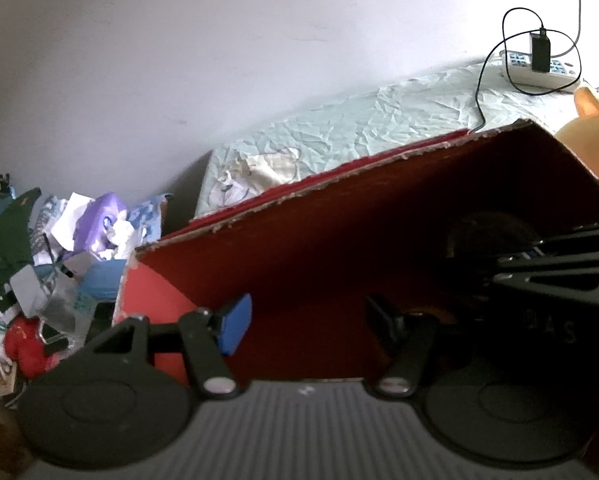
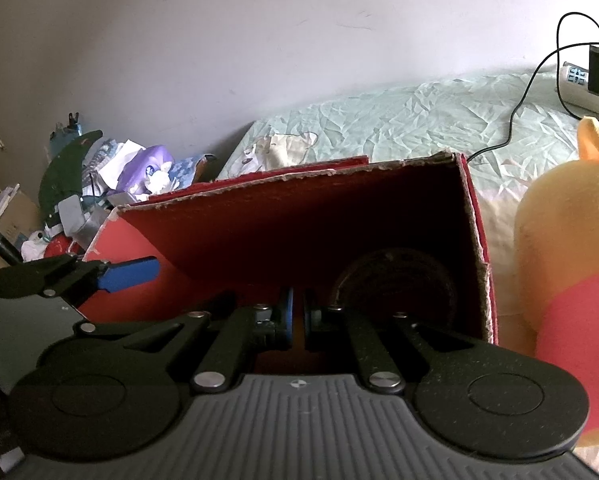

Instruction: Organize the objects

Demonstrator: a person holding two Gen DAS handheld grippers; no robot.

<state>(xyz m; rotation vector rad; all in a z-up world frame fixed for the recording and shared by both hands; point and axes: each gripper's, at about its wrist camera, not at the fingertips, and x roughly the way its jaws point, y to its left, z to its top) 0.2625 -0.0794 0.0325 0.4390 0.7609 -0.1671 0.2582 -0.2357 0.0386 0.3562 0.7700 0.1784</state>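
1. Red box (image 2: 299, 216) sits on the bed (image 2: 379, 120), open top; a dark round object (image 2: 391, 284) lies inside at its right end.
2. Right tongs (image 2: 297, 316) are inside the box, nearly together; whether they clamp anything, cannot tell.
3. Left tongs (image 1: 303, 320) are apart at the box's left end.
4. Judgement: lower gently, clear of the frayed rim; plush toy (image 2: 567, 240) waits just beside the box.
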